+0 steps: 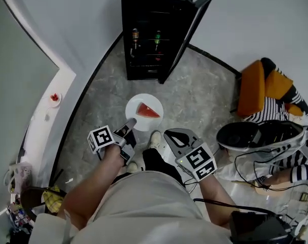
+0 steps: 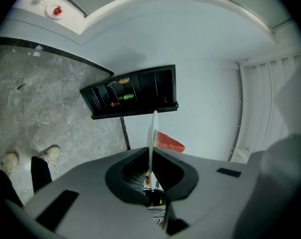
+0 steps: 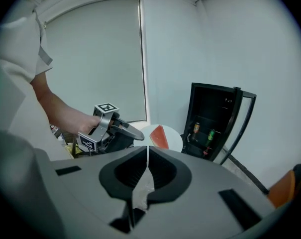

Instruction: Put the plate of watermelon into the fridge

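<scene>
L claw [image 1: 129, 124] clamped on rim of white plate [image 1: 138, 103], center frame, w/ red watermelon wedge [image 1: 147, 111] on it, over grey marble floor [image 1: 199, 93]. R claw [image 1: 175, 135] jaws together, empty, lower right of plate. Black fridge [image 1: 146, 29] top center, door [image 1: 187, 34] open, two bottles [image 1: 135, 37] inside. White walls [image 1: 255, 14].

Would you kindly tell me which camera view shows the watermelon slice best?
The head view: the watermelon slice lies in full sight on the plate, seen from above. The left gripper view shows it side-on beside the edge-on plate; the right gripper view shows it small.
</scene>
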### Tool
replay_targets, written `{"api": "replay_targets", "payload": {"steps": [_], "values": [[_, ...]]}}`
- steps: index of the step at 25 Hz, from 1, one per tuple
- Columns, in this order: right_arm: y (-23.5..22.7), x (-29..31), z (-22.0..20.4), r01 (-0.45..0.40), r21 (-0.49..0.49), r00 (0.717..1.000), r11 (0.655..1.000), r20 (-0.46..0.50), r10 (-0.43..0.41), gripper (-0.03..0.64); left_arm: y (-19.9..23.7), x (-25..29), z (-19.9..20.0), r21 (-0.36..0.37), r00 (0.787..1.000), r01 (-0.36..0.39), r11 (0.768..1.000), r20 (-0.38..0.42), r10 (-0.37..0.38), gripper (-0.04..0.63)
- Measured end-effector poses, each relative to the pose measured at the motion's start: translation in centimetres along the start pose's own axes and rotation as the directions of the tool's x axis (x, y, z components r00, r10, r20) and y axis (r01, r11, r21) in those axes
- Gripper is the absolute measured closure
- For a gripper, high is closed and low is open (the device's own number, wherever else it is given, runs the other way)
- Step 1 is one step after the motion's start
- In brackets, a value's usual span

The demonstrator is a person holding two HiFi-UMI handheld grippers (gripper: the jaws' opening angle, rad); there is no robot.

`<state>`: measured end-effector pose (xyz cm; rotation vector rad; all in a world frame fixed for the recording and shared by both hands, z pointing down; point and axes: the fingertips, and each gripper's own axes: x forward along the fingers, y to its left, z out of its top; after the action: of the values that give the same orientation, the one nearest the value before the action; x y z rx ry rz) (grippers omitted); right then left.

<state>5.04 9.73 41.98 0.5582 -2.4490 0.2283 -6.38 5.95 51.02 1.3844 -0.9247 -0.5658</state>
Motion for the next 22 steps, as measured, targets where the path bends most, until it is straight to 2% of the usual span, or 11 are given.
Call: {"api": "replay_targets", "payload": {"steps": [4,10,17,22], "values": [[-6.3,1.4,1.3,-0.053,-0.027,0.998,0.998,-0.018,0.053,0.595,-0.7,6.1,3.1,-0.019,0.999,-0.007,1.000,0.053,0.008,0.575],[-14.3,3.1,1.6,-0.081,-0.100,0.995,0.992,-0.066,0.075,0.601,-1.9,14.8,7.8,-0.035,0.991,0.019,0.999,0.131,-0.014,0.575],[-19.0,5.1,1.1,-0.104,-0.029,0.991,0.994,-0.090,0.101,0.603,-1.8,22.2,13.4,-0.046,0.981,0.014,0.999,0.195,-0.005,0.575],[-22.5,7.0,1.4,-0.084,-0.005,0.990,0.996,-0.119,0.082,0.603,-0.7,27.0,18.8,-0.062,0.974,0.028,0.998,0.225,-0.013,0.575]]}}
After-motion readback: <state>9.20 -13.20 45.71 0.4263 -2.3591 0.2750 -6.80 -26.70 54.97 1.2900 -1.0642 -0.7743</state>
